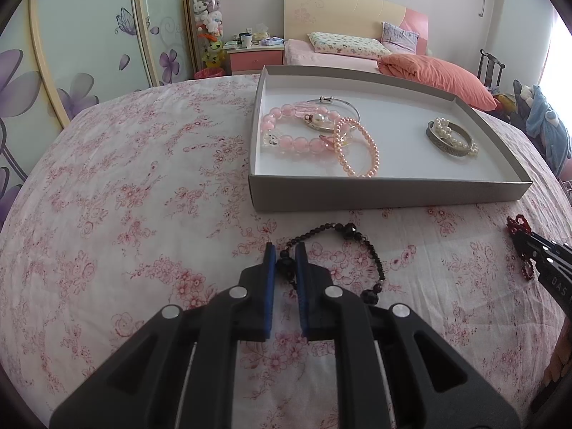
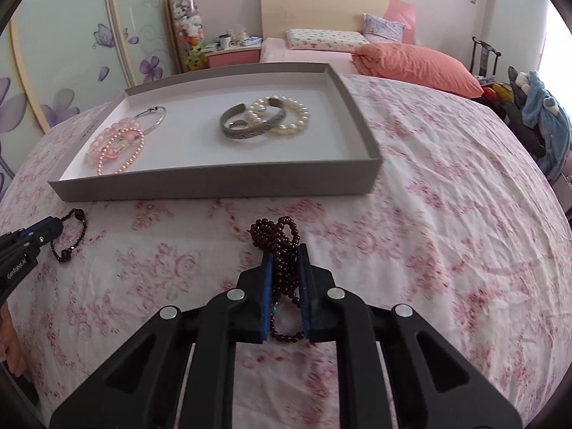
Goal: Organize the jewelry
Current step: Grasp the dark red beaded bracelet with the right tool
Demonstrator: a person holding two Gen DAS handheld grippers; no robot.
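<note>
Pinching a black bead bracelet (image 1: 336,250) on the floral bedspread (image 1: 125,214), left gripper (image 1: 285,250) has its jaws nearly closed on one large bead. Grey tray (image 1: 386,193) just beyond holds pink bead bracelet (image 1: 286,132), pink pearl bracelet (image 1: 357,146), silver bangle (image 1: 336,105), then engraved cuff (image 1: 448,139) with white pearls (image 1: 454,132). Right gripper (image 2: 285,252) clamped tight on a bunched dark red bead strand (image 2: 282,246), resting on the bedspread near the tray's front wall.

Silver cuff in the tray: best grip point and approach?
Pinch the cuff's near band from above, one finger inside the ring, one outside. It lies flat and the pearl bracelet overlaps its far side, while the tray wall blocks a low approach.
</note>
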